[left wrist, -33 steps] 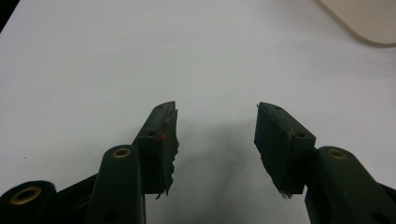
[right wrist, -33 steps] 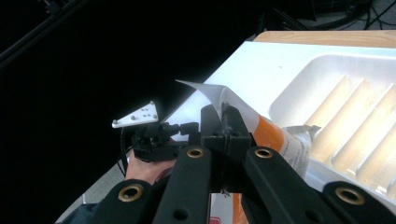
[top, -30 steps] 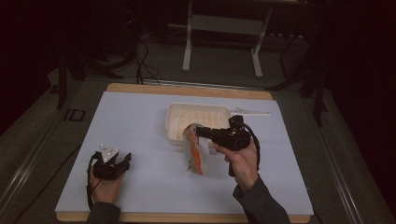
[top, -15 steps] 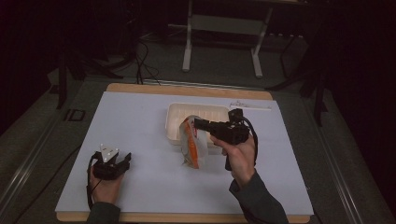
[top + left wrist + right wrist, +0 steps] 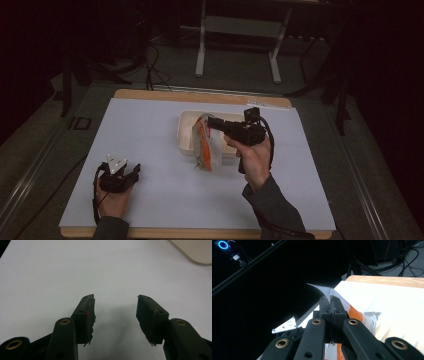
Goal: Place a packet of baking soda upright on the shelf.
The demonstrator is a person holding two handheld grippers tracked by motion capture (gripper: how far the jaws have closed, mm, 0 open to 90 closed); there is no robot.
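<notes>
An orange and white packet (image 5: 206, 145) hangs by its top edge from my right gripper (image 5: 212, 120), which is shut on it just in front of the cream tray (image 5: 185, 134). In the right gripper view the jaws (image 5: 332, 303) press together on the packet's white corner, and the packet (image 5: 362, 318) droops below them. My left gripper (image 5: 134, 172) rests low on the white table cover at the near left. In the left gripper view it (image 5: 115, 308) stands open, with nothing between its fingers.
The white cover (image 5: 150, 130) lies over a wooden board whose edge (image 5: 200, 96) shows at the back. A corner of the tray (image 5: 197, 253) sits at the upper right of the left gripper view. Beyond the table are a metal stand (image 5: 237, 40) and cables.
My right gripper has risen slightly with the packet, which now hangs more upright and nearer the tray. The left gripper has stayed put.
</notes>
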